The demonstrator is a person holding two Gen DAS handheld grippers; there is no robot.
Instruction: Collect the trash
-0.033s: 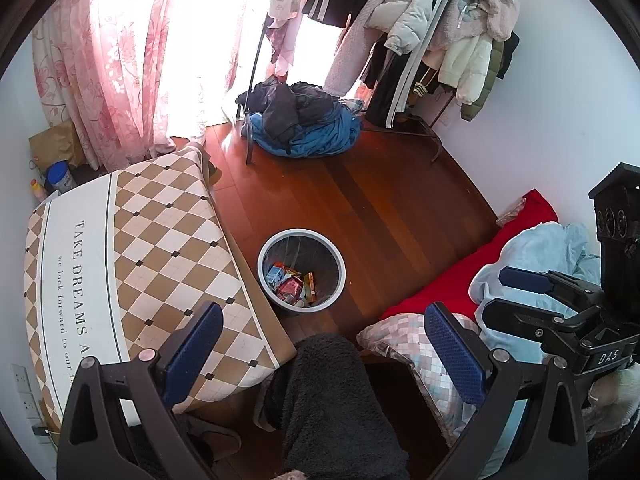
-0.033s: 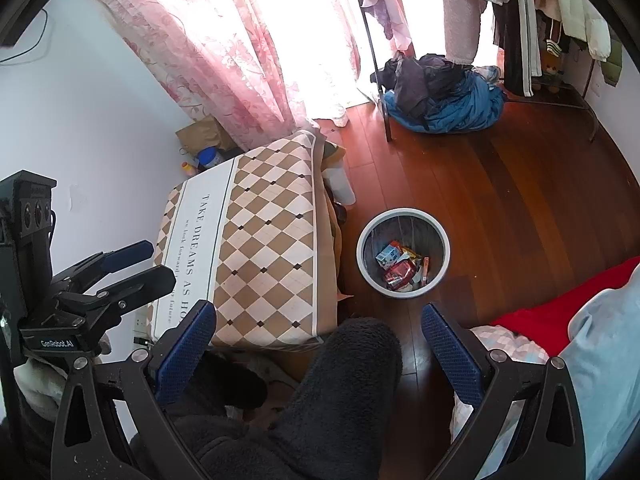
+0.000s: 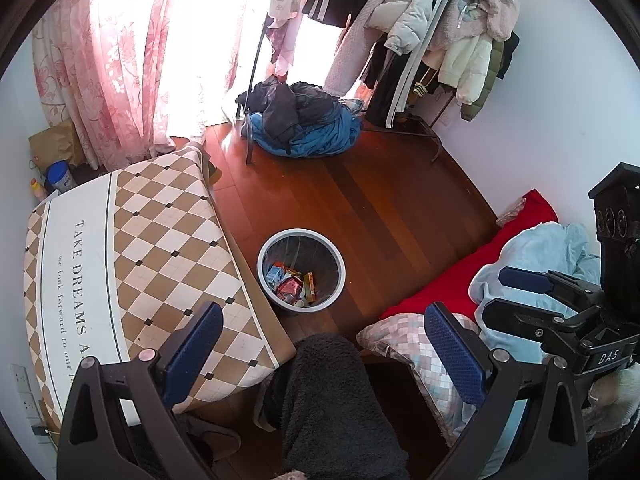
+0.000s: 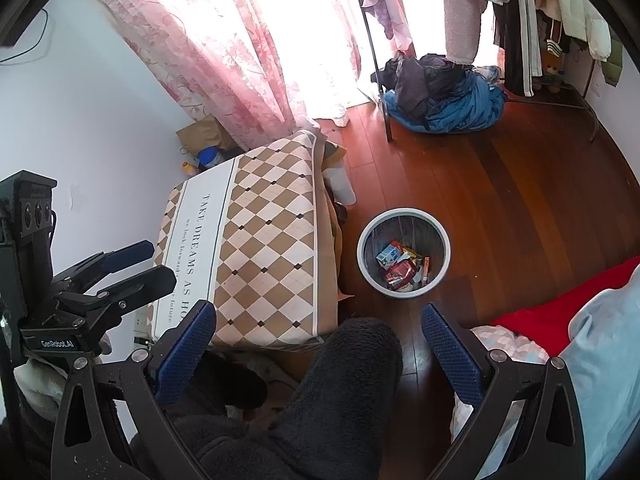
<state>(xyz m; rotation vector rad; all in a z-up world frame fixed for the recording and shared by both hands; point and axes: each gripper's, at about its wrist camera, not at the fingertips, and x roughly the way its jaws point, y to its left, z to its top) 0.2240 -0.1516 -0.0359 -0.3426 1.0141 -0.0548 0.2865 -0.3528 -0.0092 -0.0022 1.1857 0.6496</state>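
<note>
Trash (image 3: pixel 294 285) fills the bin (image 3: pixel 301 271) beyond both spread, empty tongs (image 3: pixel 324 354).

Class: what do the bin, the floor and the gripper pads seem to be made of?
Bin: likely plastic, with a smooth pale matte rim and a dark liner inside. Floor: polished red-brown wood or laminate, with plank seams and window glare. Pads on the left hand-held gripper: probably rubber, blue with a dimpled grip texture.
</note>
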